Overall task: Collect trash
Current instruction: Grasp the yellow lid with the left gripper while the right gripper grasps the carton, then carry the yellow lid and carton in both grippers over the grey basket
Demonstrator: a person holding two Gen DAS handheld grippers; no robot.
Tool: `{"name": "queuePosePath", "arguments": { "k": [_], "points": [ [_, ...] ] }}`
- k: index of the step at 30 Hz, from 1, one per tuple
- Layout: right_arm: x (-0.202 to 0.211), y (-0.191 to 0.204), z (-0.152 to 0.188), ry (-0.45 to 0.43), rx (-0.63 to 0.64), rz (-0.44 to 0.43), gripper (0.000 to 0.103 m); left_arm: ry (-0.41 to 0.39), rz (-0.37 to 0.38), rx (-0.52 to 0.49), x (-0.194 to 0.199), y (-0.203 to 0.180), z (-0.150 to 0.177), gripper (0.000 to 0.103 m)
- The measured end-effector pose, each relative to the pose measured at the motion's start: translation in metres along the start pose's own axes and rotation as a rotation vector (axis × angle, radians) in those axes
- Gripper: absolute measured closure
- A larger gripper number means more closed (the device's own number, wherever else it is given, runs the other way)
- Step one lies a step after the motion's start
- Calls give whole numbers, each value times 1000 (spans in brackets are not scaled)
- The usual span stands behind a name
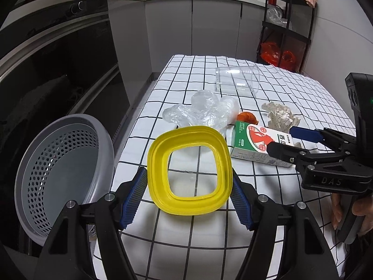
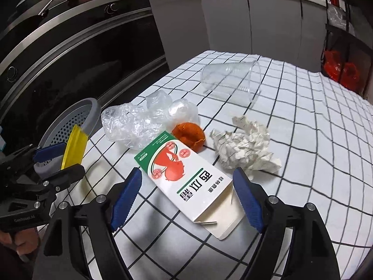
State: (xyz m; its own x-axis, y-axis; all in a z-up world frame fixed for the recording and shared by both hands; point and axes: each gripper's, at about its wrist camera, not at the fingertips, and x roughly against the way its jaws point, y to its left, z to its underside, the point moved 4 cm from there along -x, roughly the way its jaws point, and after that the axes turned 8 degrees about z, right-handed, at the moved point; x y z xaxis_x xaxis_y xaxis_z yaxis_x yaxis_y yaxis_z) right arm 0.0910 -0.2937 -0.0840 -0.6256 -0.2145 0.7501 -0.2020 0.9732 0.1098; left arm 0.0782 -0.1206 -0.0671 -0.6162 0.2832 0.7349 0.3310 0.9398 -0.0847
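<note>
Our left gripper [image 1: 190, 186] clamps the yellow square ring [image 1: 190, 170] near the grey basket [image 1: 58, 175]; our right gripper [image 2: 187, 196] straddles the white box [image 2: 186, 177], fingers wide.

Left gripper [image 1: 190, 187] clamped, right gripper [image 2: 186, 198] agape

Left claw [image 1: 190, 187] gripping yellow ring [image 1: 190, 170], grey basket [image 1: 63, 175] beside table [image 1: 209, 245]

grey cabinets [image 1: 209, 23] | black oven [image 1: 58, 53] | black shelf rack [image 1: 286, 28]
</note>
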Motion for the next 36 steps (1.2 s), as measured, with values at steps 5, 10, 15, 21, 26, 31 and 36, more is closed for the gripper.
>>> {"name": "queuePosePath", "arguments": {
  "k": [5,10,15,21,26,31,36],
  "points": [
    [5,14,7,25,39,-40,26,-6,-5,6,3,3,0,37],
    [10,30,16,49,81,-61,24,-12,-14,19,9,10,1,37],
    [5,37,14,48,104,3,24,-17,-23,31,16,14,3,37],
    [-8,37,6,62,82,26,24,-26,-31,34,25,17,3,37],
    [-14,45,4,60,111,77,25,-35,-38,43,32,25,3,37],
    [-18,55,9,67,146,98,48,-33,-39,61,38,35,8,37],
    [-14,59,11,53,131,94,51,-31,-49,80,43,50,15,37]
  ]
}}
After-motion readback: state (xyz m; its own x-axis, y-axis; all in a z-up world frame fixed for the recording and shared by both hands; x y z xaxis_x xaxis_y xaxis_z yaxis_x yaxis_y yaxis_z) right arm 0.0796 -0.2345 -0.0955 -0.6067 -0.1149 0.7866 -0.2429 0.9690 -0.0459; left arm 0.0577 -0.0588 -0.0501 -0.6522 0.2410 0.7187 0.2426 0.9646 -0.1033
